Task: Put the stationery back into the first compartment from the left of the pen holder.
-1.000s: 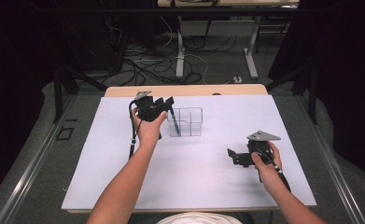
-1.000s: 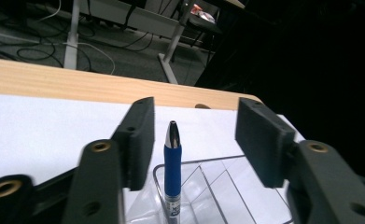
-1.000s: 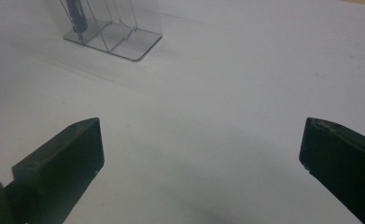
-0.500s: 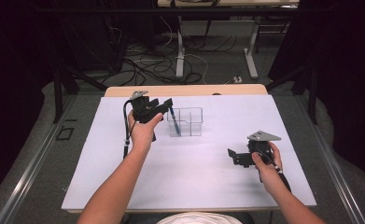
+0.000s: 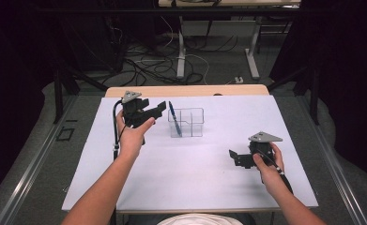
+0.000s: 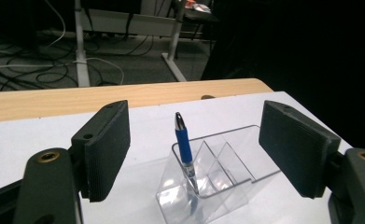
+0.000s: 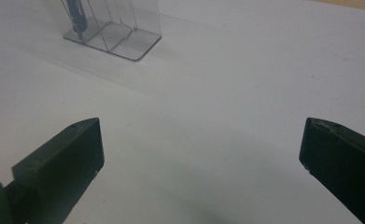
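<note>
The blue pen (image 5: 172,114) stands in the end compartment of the clear holder (image 5: 189,123), the end nearest the left gripper, and it leans with its silver top tipped toward that gripper. Its long axis is close to upright. The holder sits on the white desk (image 5: 190,183), toward the far edge and a little to the left of the middle. The left gripper (image 5: 154,110) is just beside the pen top, raised above the desk, with its jaws spread wide and holding nothing; in the left gripper view the pen (image 6: 184,143) shows between the two jaws, farther out. The right gripper (image 5: 235,158) is well apart from the holder, low near the right side of the desk, also wide open and empty, so I judge the left hand (image 5: 131,136) is the nearer one for any move on the pen. Against the earlier frames, the left gripper has drawn back a little from the pen toward the left; the right gripper, the pen and the holder are in the same places.
</note>
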The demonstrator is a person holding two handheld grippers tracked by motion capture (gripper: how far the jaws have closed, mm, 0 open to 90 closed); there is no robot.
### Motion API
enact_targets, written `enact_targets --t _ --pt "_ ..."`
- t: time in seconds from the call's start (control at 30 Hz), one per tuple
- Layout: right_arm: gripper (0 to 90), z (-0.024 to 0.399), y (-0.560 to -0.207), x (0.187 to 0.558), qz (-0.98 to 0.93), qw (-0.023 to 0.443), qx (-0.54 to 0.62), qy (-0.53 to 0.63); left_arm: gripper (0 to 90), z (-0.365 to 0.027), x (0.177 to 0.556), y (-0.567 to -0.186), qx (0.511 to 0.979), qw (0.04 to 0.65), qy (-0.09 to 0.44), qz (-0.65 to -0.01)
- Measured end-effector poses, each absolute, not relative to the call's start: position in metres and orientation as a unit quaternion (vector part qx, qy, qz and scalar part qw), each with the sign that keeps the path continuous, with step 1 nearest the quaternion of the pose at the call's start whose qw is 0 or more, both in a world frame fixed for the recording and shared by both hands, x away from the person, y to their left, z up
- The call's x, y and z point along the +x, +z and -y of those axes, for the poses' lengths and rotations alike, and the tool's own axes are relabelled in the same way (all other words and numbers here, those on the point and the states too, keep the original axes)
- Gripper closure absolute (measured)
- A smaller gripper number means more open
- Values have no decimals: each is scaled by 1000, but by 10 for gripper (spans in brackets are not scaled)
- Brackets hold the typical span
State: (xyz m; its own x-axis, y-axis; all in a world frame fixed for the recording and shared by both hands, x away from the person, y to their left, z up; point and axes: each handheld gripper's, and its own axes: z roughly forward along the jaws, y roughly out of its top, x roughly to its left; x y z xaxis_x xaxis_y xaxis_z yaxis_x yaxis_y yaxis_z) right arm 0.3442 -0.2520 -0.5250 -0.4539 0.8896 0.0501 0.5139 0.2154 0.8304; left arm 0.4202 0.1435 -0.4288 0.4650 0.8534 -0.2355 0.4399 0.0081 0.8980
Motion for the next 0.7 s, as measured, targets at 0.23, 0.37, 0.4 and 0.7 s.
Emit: enact_targets --t 0.23,0.37,0.4,0.7 --pt "0 253 -525 343 -746 230 469 412 163 -159 404 -424 685 523 209 -461" --pt "0 253 -525 343 -747 230 469 412 133 -168 397 -424 689 523 206 -458" --pt "0 252 -525 343 -747 230 469 412 109 -172 395 -425 692 521 207 -455" --pt "0 254 -524 343 -745 232 472 411 3 -191 376 -433 692 524 189 -459"
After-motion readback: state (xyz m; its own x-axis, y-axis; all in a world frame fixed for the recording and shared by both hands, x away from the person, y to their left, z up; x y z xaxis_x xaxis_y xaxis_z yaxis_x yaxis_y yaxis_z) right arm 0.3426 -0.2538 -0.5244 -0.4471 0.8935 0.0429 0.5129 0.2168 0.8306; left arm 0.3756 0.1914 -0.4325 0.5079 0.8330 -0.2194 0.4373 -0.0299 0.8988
